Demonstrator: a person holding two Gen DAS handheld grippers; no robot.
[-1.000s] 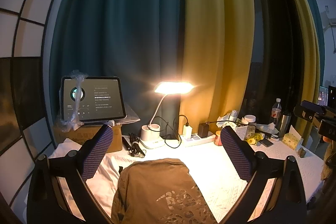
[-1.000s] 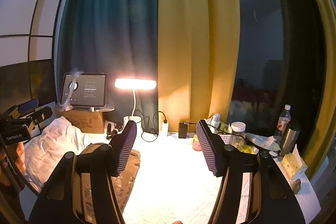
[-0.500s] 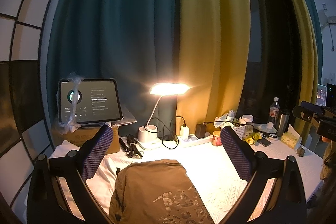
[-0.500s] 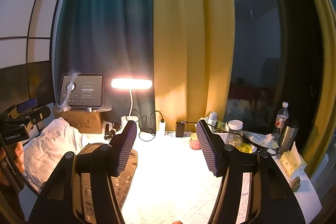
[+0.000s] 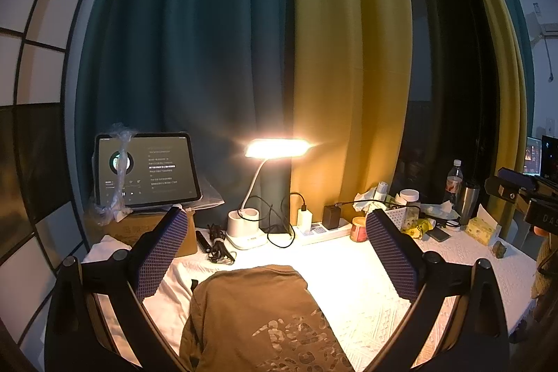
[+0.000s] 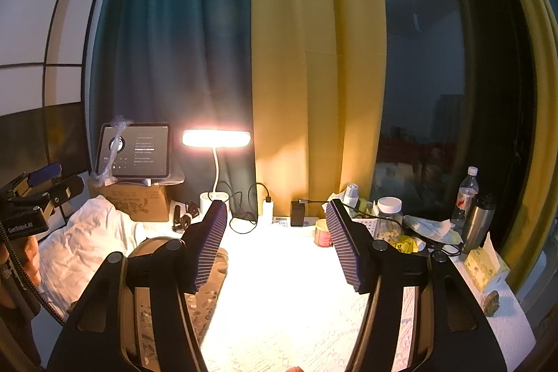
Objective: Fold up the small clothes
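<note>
A brown shirt with a pale print lies flat on the white tablecloth, its far edge toward the lamp. My left gripper hovers above it, jaws wide open, nothing between the pads. In the right wrist view only a strip of the brown shirt shows, behind the left finger. My right gripper stands open over the bare lit cloth to the right of the shirt, holding nothing. Each gripper shows at the edge of the other's view.
A lit desk lamp stands at the back with cables and a power strip. A tablet rests on a cardboard box at the back left. Jars, bottles, a flask and tissues crowd the right. White bedding lies left.
The scene has slid slightly down and left in both views; both grippers stay open and the shirt lies as before.
</note>
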